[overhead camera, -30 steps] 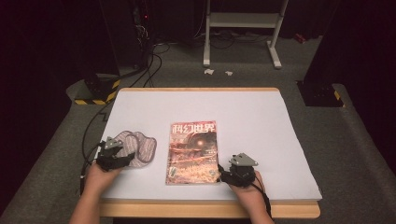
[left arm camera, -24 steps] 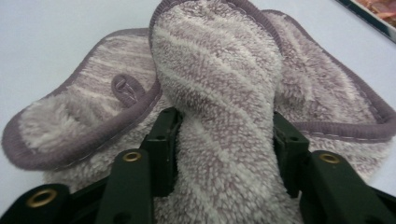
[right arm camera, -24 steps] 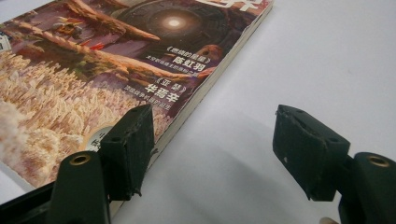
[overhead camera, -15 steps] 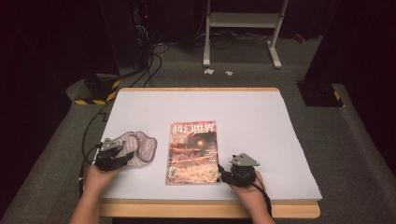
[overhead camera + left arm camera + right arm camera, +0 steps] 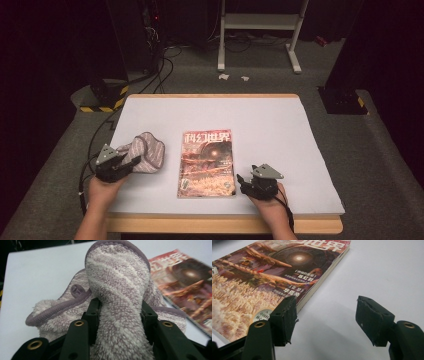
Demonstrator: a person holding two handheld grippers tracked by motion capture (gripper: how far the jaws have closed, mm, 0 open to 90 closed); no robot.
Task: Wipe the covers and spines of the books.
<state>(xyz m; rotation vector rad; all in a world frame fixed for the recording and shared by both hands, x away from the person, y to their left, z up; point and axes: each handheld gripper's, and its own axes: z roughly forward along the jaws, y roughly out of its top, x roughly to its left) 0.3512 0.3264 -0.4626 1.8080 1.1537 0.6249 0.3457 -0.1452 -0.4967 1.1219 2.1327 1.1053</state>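
Observation:
A fluffy mauve-and-white striped towel (image 5: 146, 151) is bunched up at the table's left, lifted off the white surface. My left gripper (image 5: 128, 163) is shut on a fold of it; in the left gripper view the towel (image 5: 117, 285) bulges between the two black jaws of my left gripper (image 5: 120, 308), which have just been closing. A magazine (image 5: 207, 162) with a red-brown cover lies flat in the middle. My right gripper (image 5: 243, 182) rests low beside the magazine's near right corner. In the right gripper view, my right gripper (image 5: 327, 315) is open over bare table next to the magazine (image 5: 262, 272), having just been closing slightly.
The white table (image 5: 270, 125) has a wooden front edge. Cables (image 5: 100, 135) trail off its left side toward a yellow-and-black striped block (image 5: 106, 100). A white metal stand (image 5: 260, 30) is on the floor behind, and a dark box (image 5: 342, 97) sits at the back right.
The towel lay spread flat at the left; now it is gathered and raised in my left gripper, whose jaws have closed on it. The right hand and the magazine have not moved.

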